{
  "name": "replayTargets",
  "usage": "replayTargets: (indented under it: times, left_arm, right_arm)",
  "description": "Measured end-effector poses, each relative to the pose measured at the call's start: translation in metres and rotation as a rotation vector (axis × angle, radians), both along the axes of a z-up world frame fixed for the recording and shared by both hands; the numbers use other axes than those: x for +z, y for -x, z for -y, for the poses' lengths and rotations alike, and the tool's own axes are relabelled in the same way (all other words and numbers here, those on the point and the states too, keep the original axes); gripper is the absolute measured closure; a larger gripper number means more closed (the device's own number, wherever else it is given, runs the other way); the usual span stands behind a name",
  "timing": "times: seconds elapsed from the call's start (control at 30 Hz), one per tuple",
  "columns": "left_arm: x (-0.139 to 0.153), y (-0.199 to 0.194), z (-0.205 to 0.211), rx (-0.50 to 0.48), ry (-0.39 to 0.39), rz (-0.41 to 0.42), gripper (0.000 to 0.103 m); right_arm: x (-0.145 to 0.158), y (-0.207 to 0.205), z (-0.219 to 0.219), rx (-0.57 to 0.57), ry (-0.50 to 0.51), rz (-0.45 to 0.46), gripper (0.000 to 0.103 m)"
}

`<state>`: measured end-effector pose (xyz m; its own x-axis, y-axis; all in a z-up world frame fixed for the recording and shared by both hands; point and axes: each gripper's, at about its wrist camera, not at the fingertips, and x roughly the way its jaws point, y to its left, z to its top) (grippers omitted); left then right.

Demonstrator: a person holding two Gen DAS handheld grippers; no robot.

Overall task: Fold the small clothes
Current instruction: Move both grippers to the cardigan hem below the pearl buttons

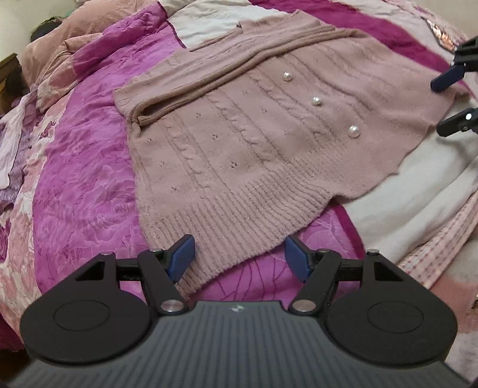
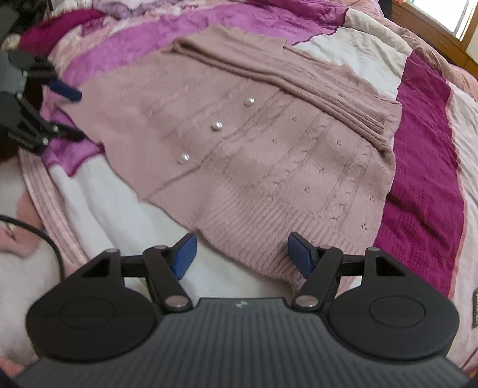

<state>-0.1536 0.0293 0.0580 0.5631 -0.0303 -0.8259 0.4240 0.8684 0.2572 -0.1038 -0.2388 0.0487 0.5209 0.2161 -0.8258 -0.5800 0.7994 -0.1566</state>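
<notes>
A dusty-pink cable-knit cardigan (image 1: 254, 149) with three pearl buttons (image 1: 316, 101) lies flat on the bed, sleeves folded across its upper part. My left gripper (image 1: 239, 258) is open, its blue pads either side of the ribbed hem's near corner, just above it. The cardigan also shows in the right wrist view (image 2: 263, 155). My right gripper (image 2: 240, 256) is open over the hem's other near corner. Each gripper shows at the edge of the other's view: the right gripper (image 1: 451, 101) and the left gripper (image 2: 70, 115), both open.
The bed is covered by a magenta, pink and white patchwork quilt (image 1: 83, 185). Pillows (image 1: 59, 44) lie at the far left. A white blanket area (image 2: 98, 209) lies near the right gripper. A wooden window frame (image 2: 433, 24) is at the far right.
</notes>
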Motion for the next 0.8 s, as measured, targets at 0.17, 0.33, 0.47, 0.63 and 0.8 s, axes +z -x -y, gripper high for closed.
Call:
replayTargets:
  times: [0.17, 0.33, 0.47, 0.63, 0.8]
  left_arm:
    - [-0.009, -0.012, 0.003, 0.014, -0.047, 0.038, 0.019]
    - [-0.017, -0.026, 0.004, 0.026, -0.060, 0.057, 0.018]
    - [-0.023, -0.033, 0.006, 0.020, -0.064, 0.085, 0.018]
    - [-0.029, -0.039, 0.006, 0.019, -0.047, 0.106, 0.018]
    - [-0.031, -0.045, 0.005, 0.041, -0.024, 0.115, 0.017]
  right_arm:
    - [-0.010, -0.004, -0.009, 0.009, 0.061, 0.041, 0.031]
    - [-0.015, -0.008, -0.016, 0.019, 0.090, 0.074, 0.031]
    - [-0.016, -0.015, -0.015, -0.017, 0.061, 0.089, 0.031]
    - [-0.021, -0.022, -0.013, -0.072, 0.038, 0.124, 0.031]
    - [-0.025, -0.027, -0.010, -0.104, -0.003, 0.139, 0.031]
